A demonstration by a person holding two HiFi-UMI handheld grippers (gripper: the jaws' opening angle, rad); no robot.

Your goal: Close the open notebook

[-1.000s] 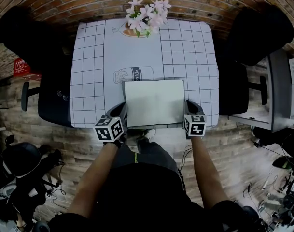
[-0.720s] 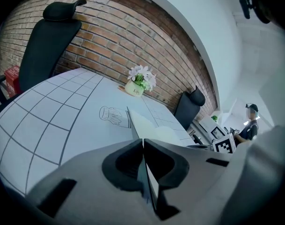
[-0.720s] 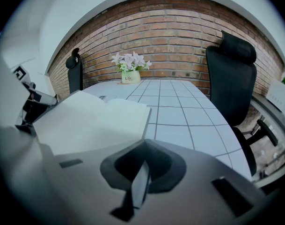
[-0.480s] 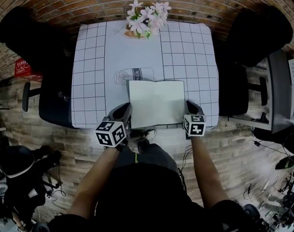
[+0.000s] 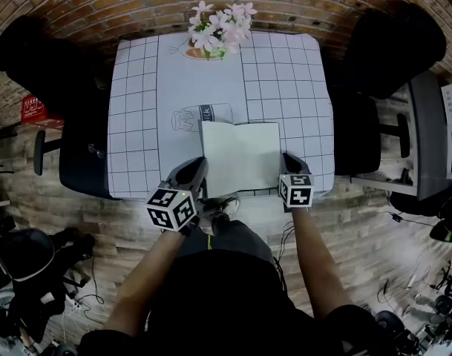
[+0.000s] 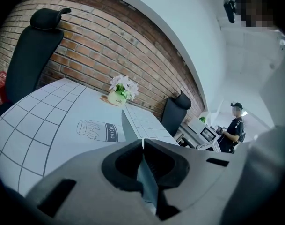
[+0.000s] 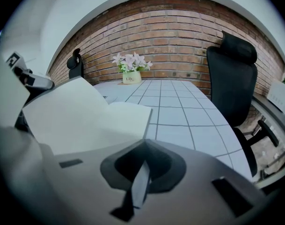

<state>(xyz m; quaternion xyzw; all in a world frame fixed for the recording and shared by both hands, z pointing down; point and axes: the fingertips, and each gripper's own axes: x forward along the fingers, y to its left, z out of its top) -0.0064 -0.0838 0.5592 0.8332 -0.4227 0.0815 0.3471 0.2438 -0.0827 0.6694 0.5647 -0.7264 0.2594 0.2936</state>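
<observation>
Left gripper (image 5: 198, 169) clenched on notebook (image 5: 240, 154) left cover, cover tilted up off table (image 5: 136, 110), apparently for folding over. Notebook at table's near edge, centre. Right gripper (image 5: 289, 160) clamped on right page edge, likely anchoring book.

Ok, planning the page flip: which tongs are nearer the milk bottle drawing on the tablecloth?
Left. The left tongs grip the notebook close by the milk bottle drawing; the right tongs grip its opposite, right edge.
</observation>
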